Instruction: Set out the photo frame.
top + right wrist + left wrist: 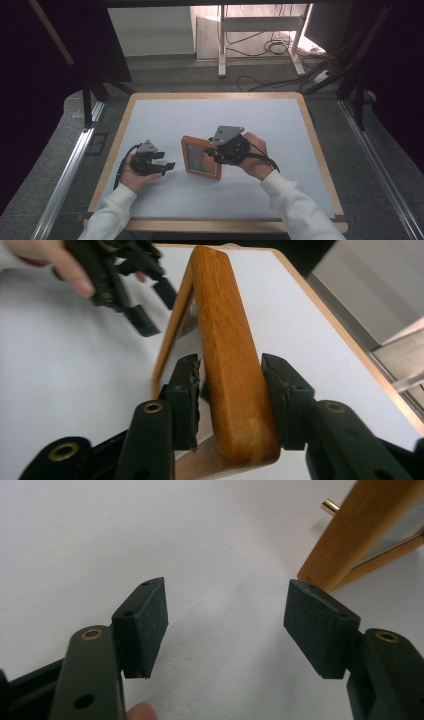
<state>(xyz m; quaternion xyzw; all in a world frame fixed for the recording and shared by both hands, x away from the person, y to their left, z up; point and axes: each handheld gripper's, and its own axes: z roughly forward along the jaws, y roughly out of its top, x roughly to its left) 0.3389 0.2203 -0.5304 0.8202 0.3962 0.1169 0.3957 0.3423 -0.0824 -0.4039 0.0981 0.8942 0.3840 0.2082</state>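
A wooden picture frame (pixel 201 156) stands near the middle of the high view on the white worktop (pixel 280 130), its orange-brown border around a pale glazed panel, tilted rather than flat. The right hand-held gripper (pixel 212 155) reaches in from the right of that view and meets the frame's right edge; the person's right hand (pixel 256 156) wraps its body. In the right gripper view the frame's wooden side bar (pixel 227 360) rises from the bottom centre toward the top, with one black jaw on each side of it. The right pad (pixel 280 390) lies against the wood, while a thin gap shows between the left pad (pixel 187 395) and the bar, so the jaws sit around the bar loosely rather than pinching it hard. The left hand-held gripper (pixel 167 166) lies at the lower left of the high view, just beside the frame and apart from it, held in the left hand (pixel 134 175). In the left gripper view its jaws stand spread wide over bare worktop, and the frame's lower corner (pixel 345 555) shows at the upper right with a small brass peg (pixel 329 506) behind it.
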